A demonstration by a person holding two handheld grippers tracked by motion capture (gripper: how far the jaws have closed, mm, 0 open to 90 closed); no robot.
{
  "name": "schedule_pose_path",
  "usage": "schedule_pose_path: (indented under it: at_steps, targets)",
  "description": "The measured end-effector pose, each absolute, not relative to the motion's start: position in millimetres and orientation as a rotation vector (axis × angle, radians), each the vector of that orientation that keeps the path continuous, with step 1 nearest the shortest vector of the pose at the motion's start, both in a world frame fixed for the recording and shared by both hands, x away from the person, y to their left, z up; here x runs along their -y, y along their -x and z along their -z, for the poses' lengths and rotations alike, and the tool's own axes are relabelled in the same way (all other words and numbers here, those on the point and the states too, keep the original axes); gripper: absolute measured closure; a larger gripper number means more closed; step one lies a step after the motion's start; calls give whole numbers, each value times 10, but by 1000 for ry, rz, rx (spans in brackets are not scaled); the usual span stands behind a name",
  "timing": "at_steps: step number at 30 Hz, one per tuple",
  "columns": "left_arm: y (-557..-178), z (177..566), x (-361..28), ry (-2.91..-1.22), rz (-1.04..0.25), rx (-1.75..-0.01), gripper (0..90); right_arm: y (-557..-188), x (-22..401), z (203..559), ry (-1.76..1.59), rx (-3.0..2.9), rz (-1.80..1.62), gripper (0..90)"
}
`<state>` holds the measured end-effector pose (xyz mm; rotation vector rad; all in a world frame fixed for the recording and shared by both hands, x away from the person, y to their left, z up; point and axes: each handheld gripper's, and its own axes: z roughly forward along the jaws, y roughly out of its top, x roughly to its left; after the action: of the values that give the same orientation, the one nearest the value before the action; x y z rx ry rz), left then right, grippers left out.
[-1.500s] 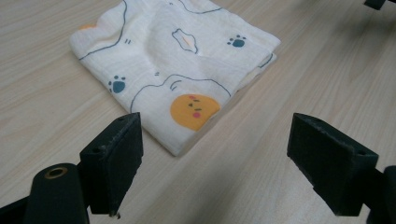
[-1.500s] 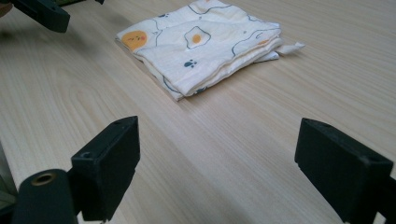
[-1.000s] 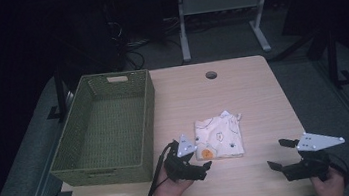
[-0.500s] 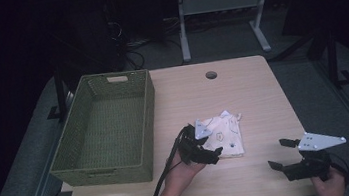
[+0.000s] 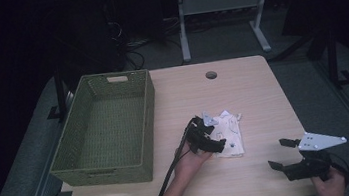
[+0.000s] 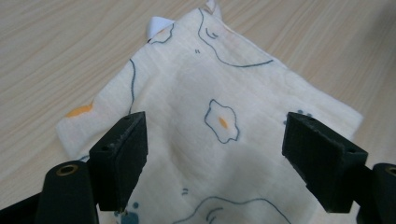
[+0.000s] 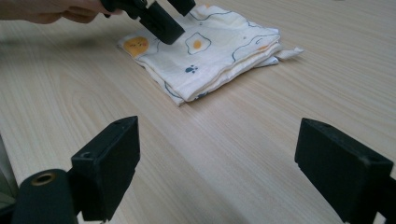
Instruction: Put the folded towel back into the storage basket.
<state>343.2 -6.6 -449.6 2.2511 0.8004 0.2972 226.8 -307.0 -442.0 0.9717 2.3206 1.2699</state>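
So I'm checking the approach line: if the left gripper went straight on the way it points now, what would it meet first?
Most likely the folded cloth: the left gripper, jaws open, points down at it. How far above it hangs is unclear.

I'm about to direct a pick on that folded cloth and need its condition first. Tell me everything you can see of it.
The folded cloth is thin cream fabric printed with fried eggs, a paw mark and dark outline drawings. It is folded into several layers that show along one edge, with a small white tag poking out at a corner. It lies flat on the wooden table, right of the green basket. The left gripper hangs open right over it; I cannot tell if its fingers touch.
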Motion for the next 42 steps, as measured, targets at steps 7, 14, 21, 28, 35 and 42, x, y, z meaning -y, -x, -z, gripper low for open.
schedule_pose_path:
  at_steps: [7, 14, 21, 28, 35, 42]
  targets:
    - [-3529, 4591, 165, -2302, -315, -811, 238, -2259, 3074, 4415, -976, -2316, -1275, 135]
    - [-3580, 4639, 194, -2323, -335, -824, 291, -2255, 3081, 4413, -973, -2313, -1280, 135]
    - [-3567, 4626, 206, -2329, -330, -800, 449, -2249, 3075, 4412, -971, -2315, -1281, 135]
    - [-3578, 4605, 186, -2344, -319, -789, 619, -2250, 3070, 4411, -962, -2314, -1280, 135]
    - [-3606, 4599, 162, -2347, -325, -785, 740, -2253, 3072, 4414, -965, -2316, -1278, 135]
    - [-3618, 4592, 165, -2340, -306, -808, 792, -2251, 3074, 4413, -963, -2314, -1280, 135]
